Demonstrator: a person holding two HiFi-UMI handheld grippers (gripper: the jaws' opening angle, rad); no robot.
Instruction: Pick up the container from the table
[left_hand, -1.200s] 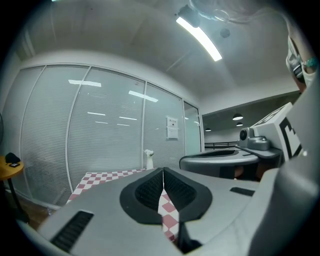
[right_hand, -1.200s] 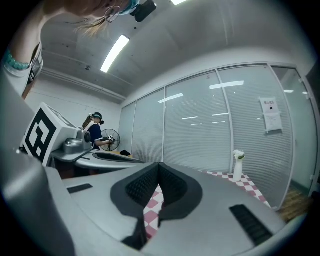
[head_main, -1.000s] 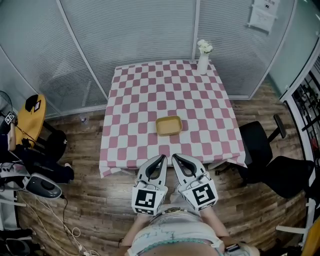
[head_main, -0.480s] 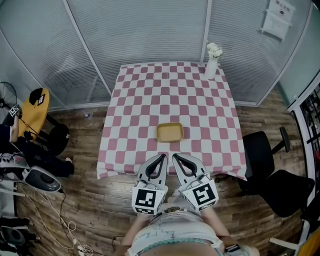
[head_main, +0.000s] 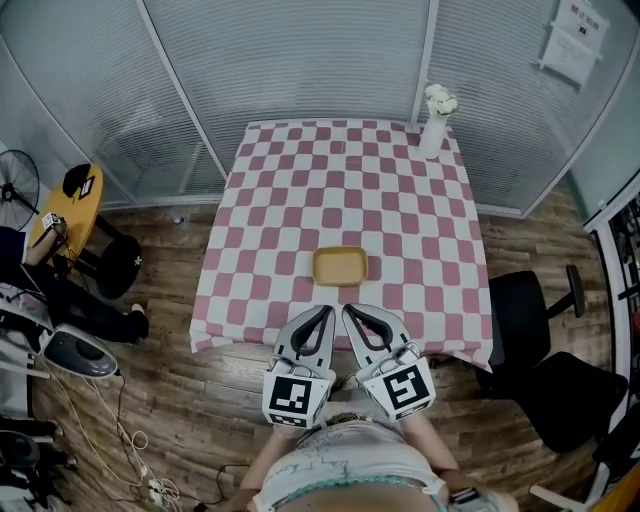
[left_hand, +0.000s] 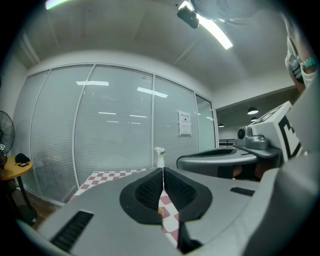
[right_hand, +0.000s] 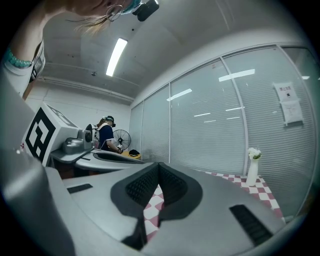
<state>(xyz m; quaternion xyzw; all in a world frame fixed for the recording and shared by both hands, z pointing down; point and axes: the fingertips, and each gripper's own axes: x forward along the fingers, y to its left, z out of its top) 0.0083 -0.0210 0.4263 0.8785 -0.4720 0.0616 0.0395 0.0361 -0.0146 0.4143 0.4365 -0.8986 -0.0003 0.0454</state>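
A shallow yellow container (head_main: 340, 266) lies on the pink-and-white checked table (head_main: 300, 210), near its front edge. Both grippers hang side by side just off that edge, short of the container. My left gripper (head_main: 325, 313) is shut with nothing in it, its jaws meeting in a thin line (left_hand: 163, 172). My right gripper (head_main: 350, 312) is also shut and empty (right_hand: 158, 166). A sliver of the yellow container (left_hand: 160, 212) shows low between the left jaws.
A white vase with flowers (head_main: 435, 122) stands at the table's far right corner. A black office chair (head_main: 540, 340) sits to the right. At the left are a round yellow side table (head_main: 62, 215), a seated person (head_main: 40, 290) and cables on the wooden floor. Glass partitions run behind.
The view has shifted forward: the table and container sit lower and more centred. Both grippers keep their place, shut, now closer to the table's front edge.
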